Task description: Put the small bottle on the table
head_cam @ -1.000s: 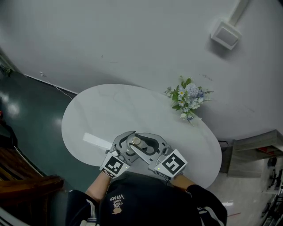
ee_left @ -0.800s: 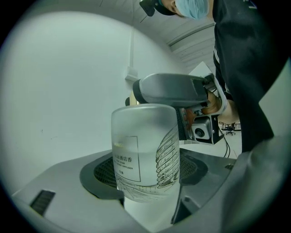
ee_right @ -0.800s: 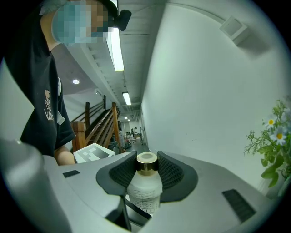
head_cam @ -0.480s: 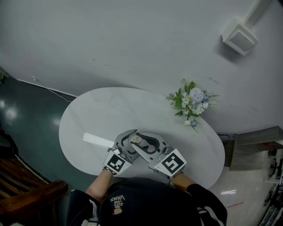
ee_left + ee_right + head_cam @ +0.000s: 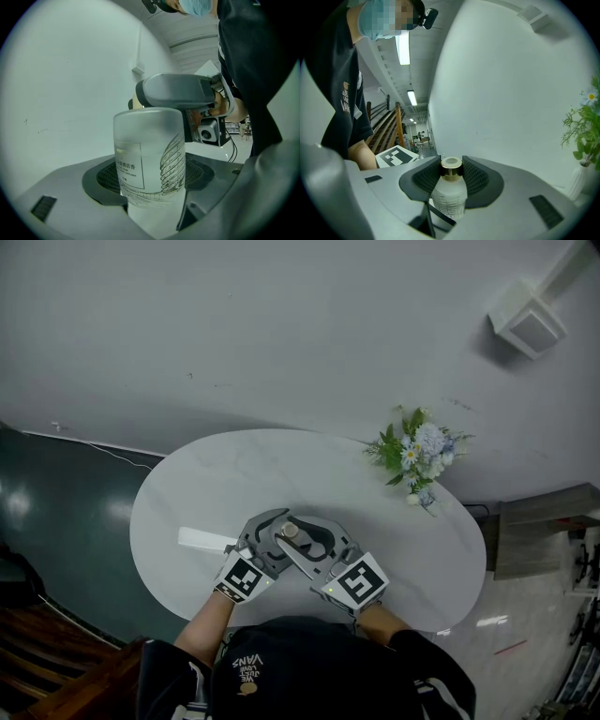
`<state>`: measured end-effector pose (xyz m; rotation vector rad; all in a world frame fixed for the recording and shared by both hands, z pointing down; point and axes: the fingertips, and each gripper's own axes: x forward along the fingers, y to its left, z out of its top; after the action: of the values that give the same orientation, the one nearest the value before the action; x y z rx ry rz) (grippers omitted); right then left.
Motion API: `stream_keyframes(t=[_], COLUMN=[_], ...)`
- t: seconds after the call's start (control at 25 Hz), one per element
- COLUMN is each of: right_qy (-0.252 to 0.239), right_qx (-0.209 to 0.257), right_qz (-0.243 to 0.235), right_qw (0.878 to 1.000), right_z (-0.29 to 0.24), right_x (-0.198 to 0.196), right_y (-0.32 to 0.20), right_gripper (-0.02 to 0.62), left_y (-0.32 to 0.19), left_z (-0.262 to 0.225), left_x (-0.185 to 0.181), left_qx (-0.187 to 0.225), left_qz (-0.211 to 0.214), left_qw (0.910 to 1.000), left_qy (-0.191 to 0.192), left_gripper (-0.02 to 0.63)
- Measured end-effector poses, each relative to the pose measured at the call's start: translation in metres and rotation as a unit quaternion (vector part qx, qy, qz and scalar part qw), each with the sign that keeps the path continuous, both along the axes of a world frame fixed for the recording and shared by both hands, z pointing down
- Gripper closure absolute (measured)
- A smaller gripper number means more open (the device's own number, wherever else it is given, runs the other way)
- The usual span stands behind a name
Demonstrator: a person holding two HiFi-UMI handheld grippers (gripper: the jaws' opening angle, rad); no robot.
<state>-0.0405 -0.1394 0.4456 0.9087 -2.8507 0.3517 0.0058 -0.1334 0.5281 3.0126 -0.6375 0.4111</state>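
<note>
The small frosted bottle [image 5: 291,531] with a gold collar is held upright over the near side of the white oval table [image 5: 216,484]. My left gripper [image 5: 266,542] comes from the left and is shut on the bottle's body [image 5: 149,159], which fills the space between its jaws. My right gripper [image 5: 307,542] comes from the right and grips the bottle [image 5: 449,194] at the collar between its ribbed pads [image 5: 476,178]. In the left gripper view the right gripper's jaw [image 5: 176,91] covers the bottle's top. The bottle's base is hidden.
A small vase of blue and white flowers [image 5: 417,451] stands at the table's far right edge and shows at the right of the right gripper view [image 5: 583,126]. A white strip [image 5: 204,539] lies on the table left of the grippers. A grey wall rises behind the table.
Both grippers have moved together, with the bottle between them, further in over the table and a little lower. The grip of each looks unchanged.
</note>
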Motion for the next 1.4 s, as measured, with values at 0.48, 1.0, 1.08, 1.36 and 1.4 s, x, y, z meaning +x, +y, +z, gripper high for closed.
stream_keyframes(t=[0.48,1.0,1.08,1.36,1.4], right_qy=[-0.006,0.008,0.011,0.013,0.013], right_qx=[-0.023,-0.061,-0.064,-0.077,-0.077], right_qz=[0.005,0.079,0.093,0.131,0.137], right_qw=[1.000,0.995,0.994,0.988,0.988], right_z=[0.022,0.079,0.088,0.116,0.119], right_x=[-0.020,0.016,0.022,0.037,0.039], right_y=[-0.046,-0.104,-0.114,-0.149,-0.153], right_gripper=[0.442,0.442,0.442,0.442,0.442], left_y=[-0.043,-0.071,-0.073,-0.076,-0.077], left_z=[0.022,0.051,0.053,0.064,0.066], left_x=[-0.021,-0.036,-0.043,-0.066,-0.068], left_qx=[-0.017,-0.051,-0.054,-0.070,-0.073], left_qz=[-0.005,-0.040,-0.050,-0.080,-0.084], left_qw=[0.9998,0.9977,0.9971,0.9940,0.9935], left_qy=[-0.011,-0.018,-0.018,-0.023,-0.023], left_gripper=[0.236,0.236,0.236,0.236,0.236])
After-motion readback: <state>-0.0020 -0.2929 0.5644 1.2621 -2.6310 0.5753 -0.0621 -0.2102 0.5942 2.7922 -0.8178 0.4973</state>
